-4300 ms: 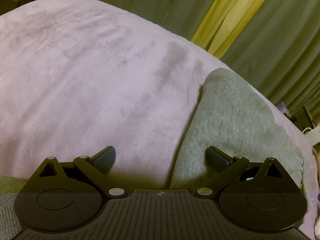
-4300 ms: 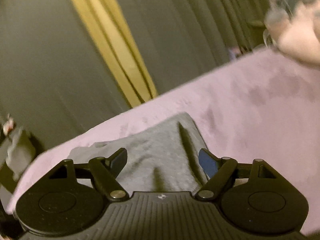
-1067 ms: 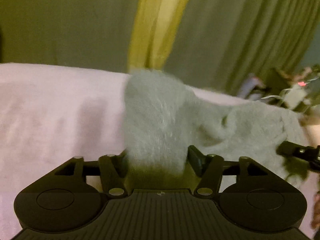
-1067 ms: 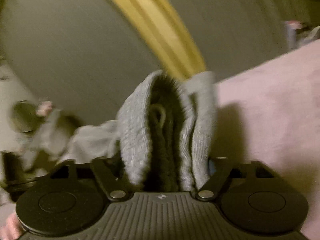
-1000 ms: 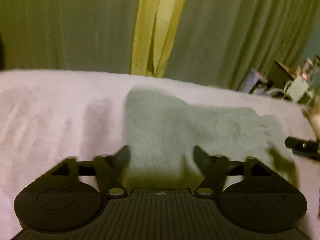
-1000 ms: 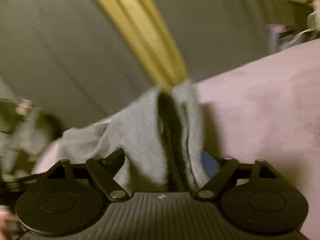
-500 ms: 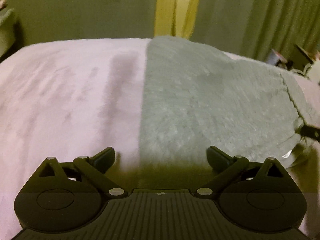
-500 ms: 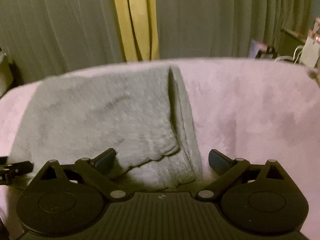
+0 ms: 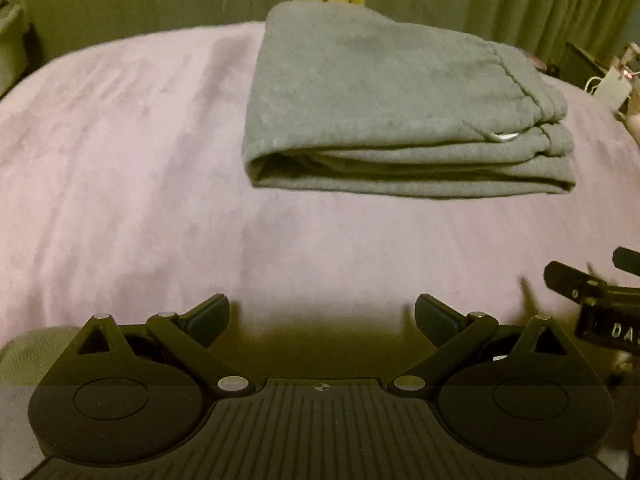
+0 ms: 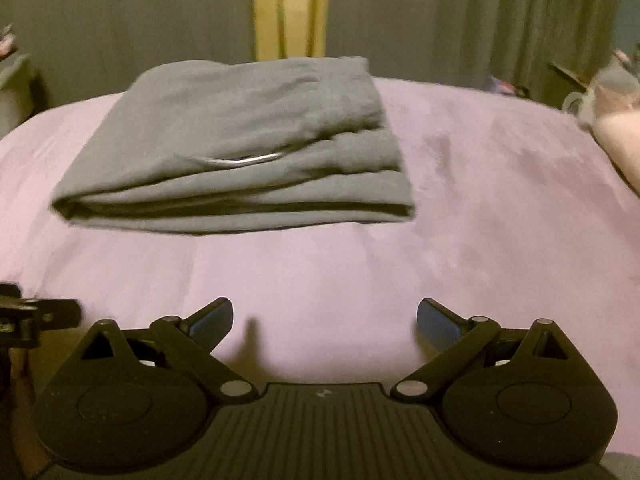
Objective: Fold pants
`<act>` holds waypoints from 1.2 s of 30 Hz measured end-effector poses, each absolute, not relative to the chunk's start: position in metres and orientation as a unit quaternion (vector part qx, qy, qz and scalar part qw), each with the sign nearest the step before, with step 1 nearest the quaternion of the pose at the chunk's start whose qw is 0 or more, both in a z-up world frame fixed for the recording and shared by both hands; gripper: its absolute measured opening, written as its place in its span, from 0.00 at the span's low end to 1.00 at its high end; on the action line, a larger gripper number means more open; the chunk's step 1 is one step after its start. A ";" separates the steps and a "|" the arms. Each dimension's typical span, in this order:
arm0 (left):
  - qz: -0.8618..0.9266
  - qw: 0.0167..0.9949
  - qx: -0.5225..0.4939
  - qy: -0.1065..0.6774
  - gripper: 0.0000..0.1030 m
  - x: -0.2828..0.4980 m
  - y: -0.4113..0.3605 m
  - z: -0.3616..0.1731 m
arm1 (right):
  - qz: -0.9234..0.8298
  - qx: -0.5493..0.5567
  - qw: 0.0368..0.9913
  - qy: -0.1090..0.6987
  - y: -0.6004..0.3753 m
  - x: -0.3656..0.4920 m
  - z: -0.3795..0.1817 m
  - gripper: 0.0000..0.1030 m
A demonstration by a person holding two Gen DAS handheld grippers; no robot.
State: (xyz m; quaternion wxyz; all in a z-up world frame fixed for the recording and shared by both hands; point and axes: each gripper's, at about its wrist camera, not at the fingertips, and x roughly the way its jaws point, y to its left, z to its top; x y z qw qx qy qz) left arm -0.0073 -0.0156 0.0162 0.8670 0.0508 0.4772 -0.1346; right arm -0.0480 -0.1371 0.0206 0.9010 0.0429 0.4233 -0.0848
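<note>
Grey pants (image 9: 400, 112) lie folded on the pink blanket (image 9: 120, 160), ahead of both our grippers and well apart, long axis crosswise; our left gripper (image 9: 322, 316) and right gripper (image 10: 325, 318) gape empty; neither seems nearer; the right view shows the drawstring loop (image 10: 244, 159) more plainly.

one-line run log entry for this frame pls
stage: fold looks done | folded grey knit pants: flat stack on pink plush blanket | left gripper: open, empty | right gripper: open, empty | contact: none
</note>
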 end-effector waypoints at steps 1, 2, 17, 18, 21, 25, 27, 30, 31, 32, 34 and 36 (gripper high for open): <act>-0.133 0.871 0.053 0.470 0.99 -0.009 -0.016 0.016 | -0.079 0.039 0.905 0.415 -0.134 -0.051 0.022 0.96; -0.130 0.872 0.053 0.468 0.99 -0.010 -0.015 0.013 | -0.075 0.038 0.910 0.406 -0.130 -0.053 0.023 0.96; -0.096 0.883 0.064 0.456 0.99 -0.008 -0.014 0.015 | -0.095 0.028 0.912 0.398 -0.124 -0.046 0.023 0.96; -0.097 0.883 0.070 0.453 0.99 -0.009 -0.016 0.014 | -0.093 0.026 0.913 0.397 -0.123 -0.046 0.022 0.96; -0.100 0.883 0.087 0.450 0.99 -0.010 -0.021 0.012 | -0.091 0.020 0.913 0.396 -0.121 -0.046 0.022 0.96; -0.101 0.882 0.100 0.449 0.99 -0.010 -0.025 0.009 | -0.087 0.019 0.914 0.396 -0.120 -0.044 0.021 0.96; -0.103 0.882 0.100 0.449 0.99 -0.009 -0.026 0.008 | -0.088 0.019 0.914 0.396 -0.121 -0.043 0.021 0.96; -0.105 0.880 0.097 0.453 0.99 -0.007 -0.025 0.006 | -0.090 0.020 0.914 0.395 -0.122 -0.041 0.021 0.96; -0.104 0.880 0.096 0.454 0.99 -0.006 -0.025 0.006 | -0.090 0.020 0.914 0.395 -0.122 -0.040 0.021 0.96; -0.104 0.879 0.095 0.455 0.99 -0.006 -0.025 0.005 | -0.088 0.019 0.914 0.395 -0.122 -0.040 0.020 0.96; -0.103 0.879 0.092 0.456 0.99 -0.005 -0.024 0.005 | -0.089 0.016 0.917 0.390 -0.121 -0.038 0.021 0.96; -0.104 0.879 0.090 0.457 0.99 -0.005 -0.023 0.004 | -0.089 0.016 0.919 0.384 -0.121 -0.036 0.022 0.96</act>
